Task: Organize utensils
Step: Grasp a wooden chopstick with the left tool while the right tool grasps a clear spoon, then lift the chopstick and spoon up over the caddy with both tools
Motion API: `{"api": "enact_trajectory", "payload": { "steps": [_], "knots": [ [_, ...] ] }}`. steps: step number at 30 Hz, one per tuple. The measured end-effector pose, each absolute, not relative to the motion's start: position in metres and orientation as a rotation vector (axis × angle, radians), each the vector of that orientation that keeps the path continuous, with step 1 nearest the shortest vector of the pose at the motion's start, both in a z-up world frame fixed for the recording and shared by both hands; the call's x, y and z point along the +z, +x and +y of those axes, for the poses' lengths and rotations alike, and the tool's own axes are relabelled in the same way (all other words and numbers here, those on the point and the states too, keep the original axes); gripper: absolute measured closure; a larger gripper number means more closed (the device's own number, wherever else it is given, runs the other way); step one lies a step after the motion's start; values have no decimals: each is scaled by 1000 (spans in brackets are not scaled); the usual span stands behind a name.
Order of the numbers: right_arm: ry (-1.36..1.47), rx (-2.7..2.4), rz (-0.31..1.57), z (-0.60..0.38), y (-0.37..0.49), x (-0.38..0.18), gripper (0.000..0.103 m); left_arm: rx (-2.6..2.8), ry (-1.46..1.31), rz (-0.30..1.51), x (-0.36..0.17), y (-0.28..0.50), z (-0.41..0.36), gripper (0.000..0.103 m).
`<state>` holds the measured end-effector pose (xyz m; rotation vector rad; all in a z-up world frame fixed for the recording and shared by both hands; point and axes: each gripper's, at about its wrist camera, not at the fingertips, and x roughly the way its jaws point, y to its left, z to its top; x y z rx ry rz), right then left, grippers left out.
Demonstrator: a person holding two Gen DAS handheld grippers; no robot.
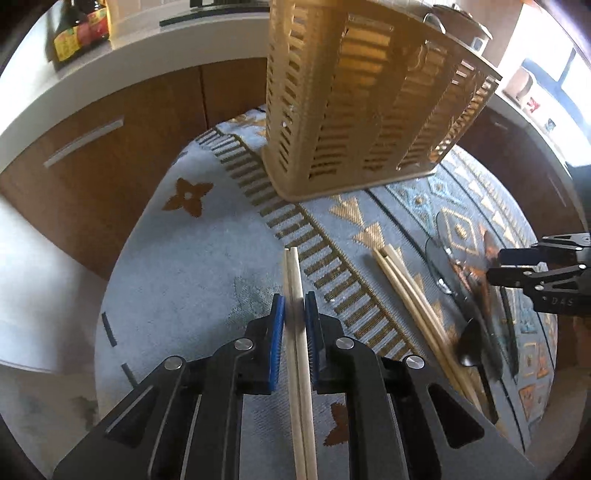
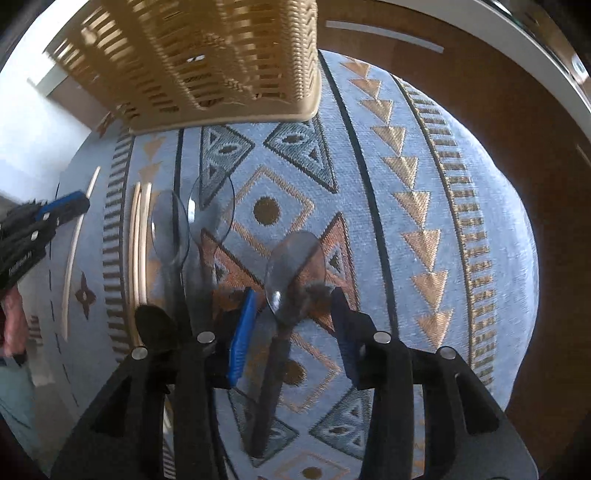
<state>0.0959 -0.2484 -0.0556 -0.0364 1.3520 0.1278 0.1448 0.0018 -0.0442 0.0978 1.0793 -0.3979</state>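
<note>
My left gripper point(image 1: 294, 312) is closed around a pair of pale wooden chopsticks point(image 1: 297, 354) that lie along the blue patterned cloth point(image 1: 192, 258). A beige slotted utensil basket point(image 1: 354, 110) stands ahead of it. More chopsticks point(image 1: 410, 295) and clear plastic spoons point(image 1: 461, 280) lie to the right. My right gripper point(image 2: 293, 317) is open with its jaws on either side of a clear plastic spoon point(image 2: 291, 273). Two more clear spoons point(image 2: 192, 225) lie to its left, then chopsticks point(image 2: 140, 236). The basket point(image 2: 221, 62) is ahead, top left.
Brown wooden cabinet fronts point(image 1: 110, 155) and a white countertop point(image 1: 122, 62) ring the cloth. Sauce bottles point(image 1: 74, 33) stand on the counter at top left. A black spoon bowl point(image 2: 155, 325) lies by my right gripper's left finger.
</note>
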Motion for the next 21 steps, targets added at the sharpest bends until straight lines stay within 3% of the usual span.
{"api": "enact_trajectory", "payload": {
  "steps": [3,5,9,18,21],
  "knots": [
    [-34,94,1346,-246,116,-59,64,-407,80,1050,-37,139,1,93],
    [-44,79,1332,-242,116,-57,74,-408,71,1005,-30,133,3,94],
    [-65,88,1266,-223,103,-42,74,-426,42,886,-9,115,8,94],
    [-13,200,927,-226,56,33,74,-410,-60,601,54,89,11,95],
    [24,234,765,-229,45,68,74,-396,-93,469,87,80,12,101]
  ]
}}
